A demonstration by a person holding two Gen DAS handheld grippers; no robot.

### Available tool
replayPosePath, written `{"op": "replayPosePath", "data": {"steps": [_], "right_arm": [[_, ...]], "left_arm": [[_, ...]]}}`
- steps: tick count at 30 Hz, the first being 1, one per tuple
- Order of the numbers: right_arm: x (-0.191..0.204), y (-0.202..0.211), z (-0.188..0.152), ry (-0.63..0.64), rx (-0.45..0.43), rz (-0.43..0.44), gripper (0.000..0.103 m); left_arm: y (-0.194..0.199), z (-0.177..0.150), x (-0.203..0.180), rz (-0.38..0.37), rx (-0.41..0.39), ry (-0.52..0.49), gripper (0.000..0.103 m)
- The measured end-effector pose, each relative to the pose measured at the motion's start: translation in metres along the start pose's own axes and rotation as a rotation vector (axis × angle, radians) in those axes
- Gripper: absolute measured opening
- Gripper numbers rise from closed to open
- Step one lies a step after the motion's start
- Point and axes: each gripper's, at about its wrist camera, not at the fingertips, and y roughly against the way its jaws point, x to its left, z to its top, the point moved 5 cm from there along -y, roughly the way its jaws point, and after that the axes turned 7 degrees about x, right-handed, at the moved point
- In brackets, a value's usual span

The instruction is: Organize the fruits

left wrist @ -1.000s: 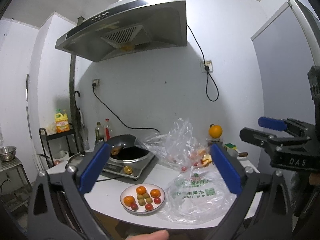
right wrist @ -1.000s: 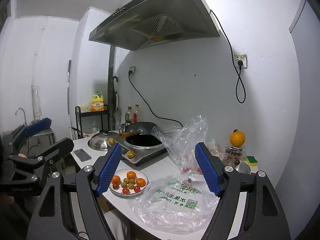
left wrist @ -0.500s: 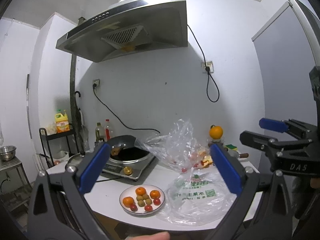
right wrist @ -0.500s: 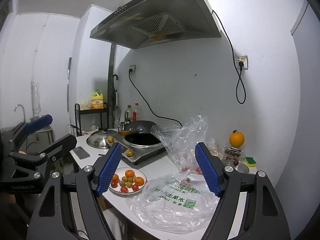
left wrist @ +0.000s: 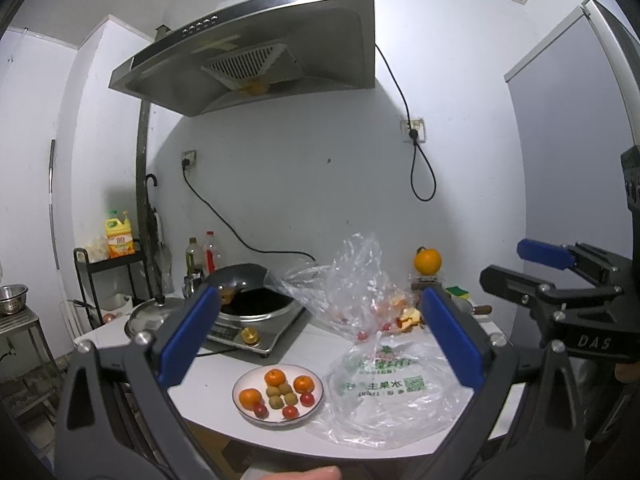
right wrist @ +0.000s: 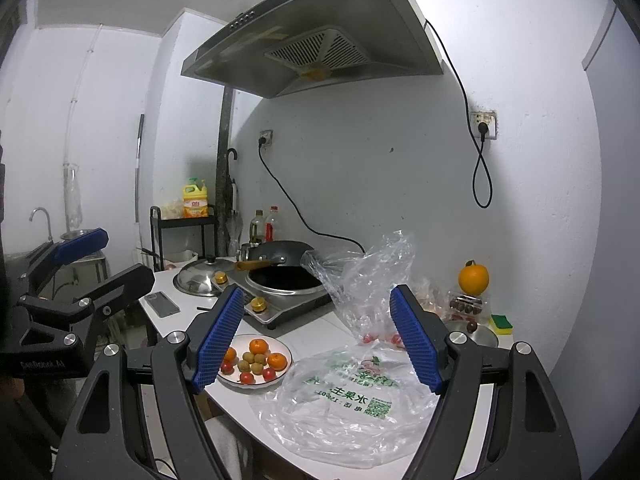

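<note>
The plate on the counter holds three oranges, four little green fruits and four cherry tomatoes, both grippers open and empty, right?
Almost. The left wrist view shows three cherry tomatoes on the plate, not four. The rest stands: three oranges, four little green fruits, left gripper and right gripper open and empty.

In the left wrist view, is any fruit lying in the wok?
No: the wok looks dark and bare inside, while the oranges, tomatoes and small greenish fruits sit on the white plate in front of the stove.
</note>
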Motion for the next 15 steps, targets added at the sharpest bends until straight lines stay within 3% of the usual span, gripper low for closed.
{"op": "replayPosePath", "data": {"steps": [12, 15], "right_arm": [[-0.0004, -0.0004, -0.0005, -0.001, 0.002, -0.001, 0.079], [-0.0018, -0.0011, -0.0014, 0.009, 0.006, -0.002, 0.079]], "left_arm": [[-0.0052, -0.0019, -0.0034, 0.024, 0.023, -0.027, 0.102], [-0.0085, -0.0038, -0.0035, -0.005, 0.033, -0.016, 0.102]]}}
